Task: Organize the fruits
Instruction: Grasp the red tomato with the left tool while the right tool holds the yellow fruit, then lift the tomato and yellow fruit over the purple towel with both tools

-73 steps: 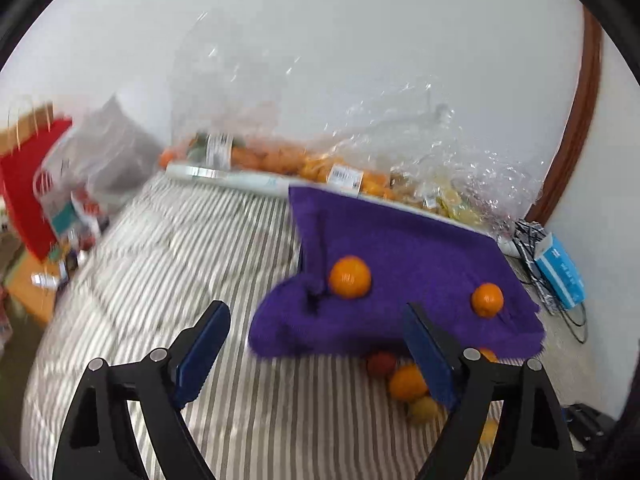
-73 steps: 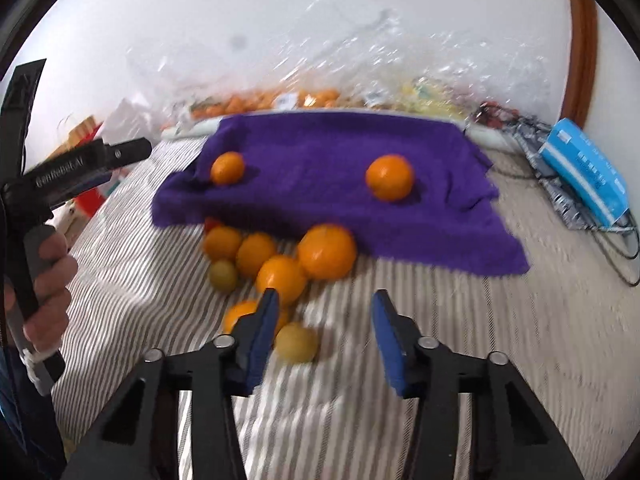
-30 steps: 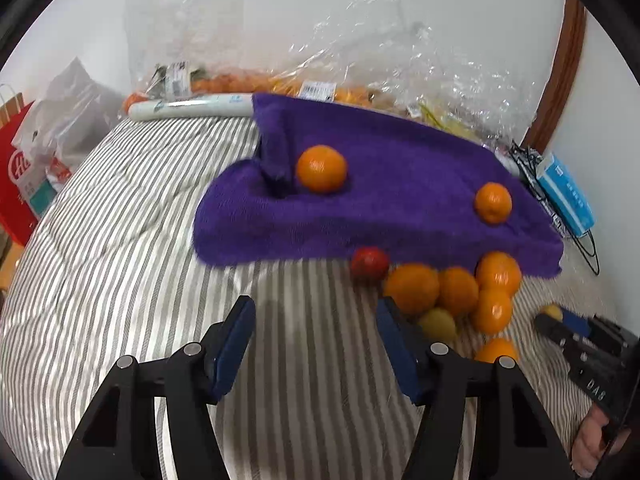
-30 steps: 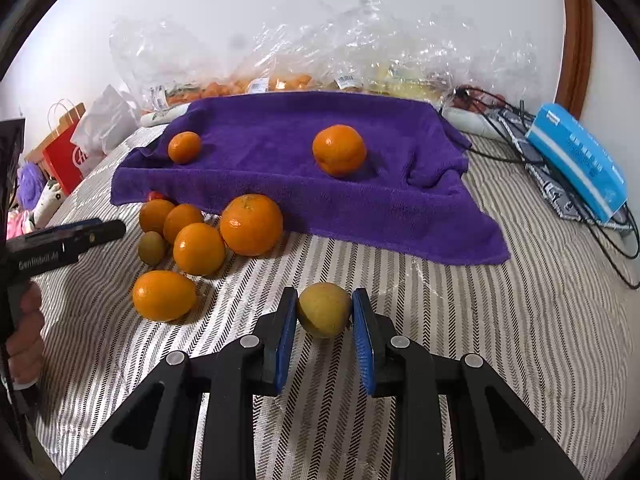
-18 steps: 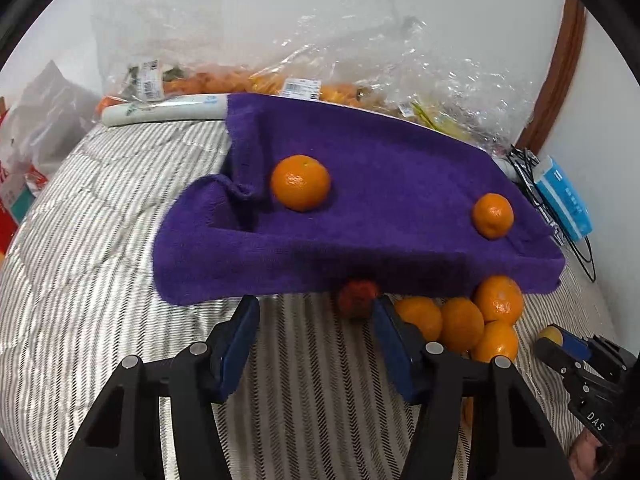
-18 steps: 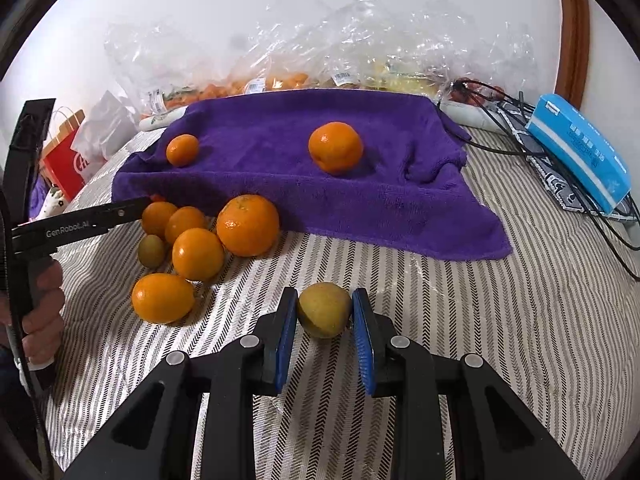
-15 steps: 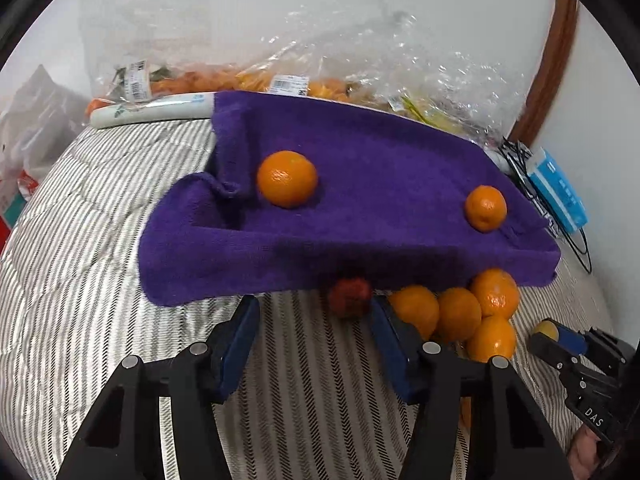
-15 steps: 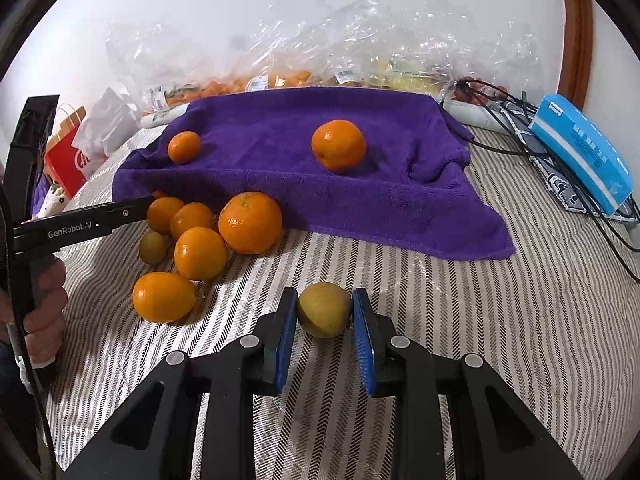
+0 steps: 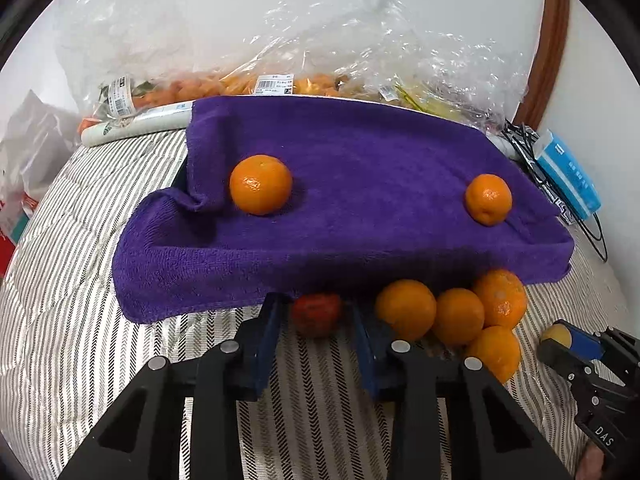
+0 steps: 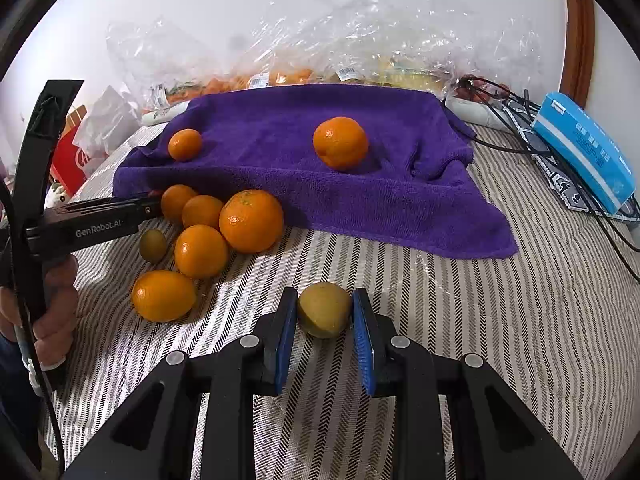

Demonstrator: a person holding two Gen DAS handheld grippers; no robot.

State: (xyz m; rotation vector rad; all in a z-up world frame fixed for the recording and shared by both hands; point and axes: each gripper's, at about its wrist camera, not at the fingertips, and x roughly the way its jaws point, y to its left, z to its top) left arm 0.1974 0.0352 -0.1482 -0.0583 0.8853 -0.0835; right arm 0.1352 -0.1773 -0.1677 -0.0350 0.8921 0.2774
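1. The left gripper (image 9: pixel 316 320) is closing its blue pads around a small round red fruit (image 9: pixel 316 314) at the front edge of the purple terry towel (image 9: pixel 360 184). A thin gap shows on each side, so the pads do not seem to press yet.
2. Risk: the red fruit lies half under the soft towel edge, so a pad may catch the cloth and drag the towel, and the two smooth mandarins (image 9: pixel 261 184) on it could roll.
3. Risk: the glossy oranges (image 9: pixel 406 308) lie just beside the outer pad, so a push could scatter the pile over the striped quilt (image 9: pixel 80 320).
4. The right gripper (image 10: pixel 325 322) is clamped on a dull yellow-green round fruit (image 10: pixel 324 310) above the quilt — a curved skin, so it may slip out.
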